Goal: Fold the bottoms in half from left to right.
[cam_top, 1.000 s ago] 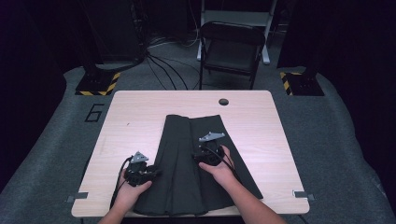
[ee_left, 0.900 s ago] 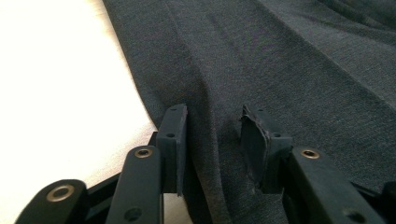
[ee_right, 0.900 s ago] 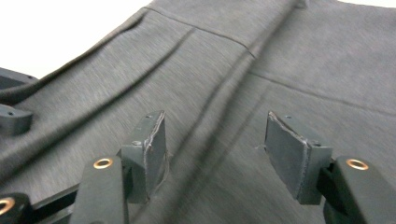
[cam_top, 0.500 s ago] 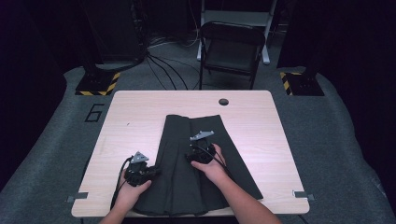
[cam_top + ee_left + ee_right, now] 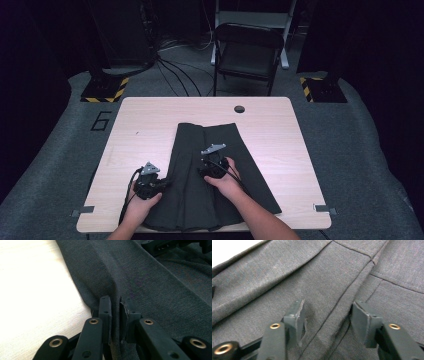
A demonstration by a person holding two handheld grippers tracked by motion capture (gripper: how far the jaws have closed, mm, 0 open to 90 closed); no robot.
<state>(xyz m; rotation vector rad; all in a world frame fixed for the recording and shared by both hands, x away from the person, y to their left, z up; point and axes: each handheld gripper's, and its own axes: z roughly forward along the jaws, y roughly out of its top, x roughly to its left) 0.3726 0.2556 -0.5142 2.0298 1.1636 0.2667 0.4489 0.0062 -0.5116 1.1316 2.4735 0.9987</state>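
A dark grey garment [image 5: 250,175] lies flat on the wooden table [image 5: 150,120], with seams running along its length. My left gripper [image 5: 162,184] sits at the garment's left edge. In the left gripper view its jaws have just been closing, and my left gripper [image 5: 115,301] now pinches a raised fold of the garment [image 5: 150,277]. My right gripper [image 5: 205,166] rests on the garment's middle. In the right gripper view my right gripper [image 5: 327,307] stands open on the garment [image 5: 324,272], a seam between the pads; its jaws have just been closing.
A folding chair [image 5: 247,50] stands beyond the table's far edge, with cables on the floor beside it. A round hole [image 5: 239,108] sits near the table's far edge. Bare wood lies left and right of the garment.
My right gripper has moved left across the garment, toward its middle seam. The left hand has stayed at the garment's left edge.
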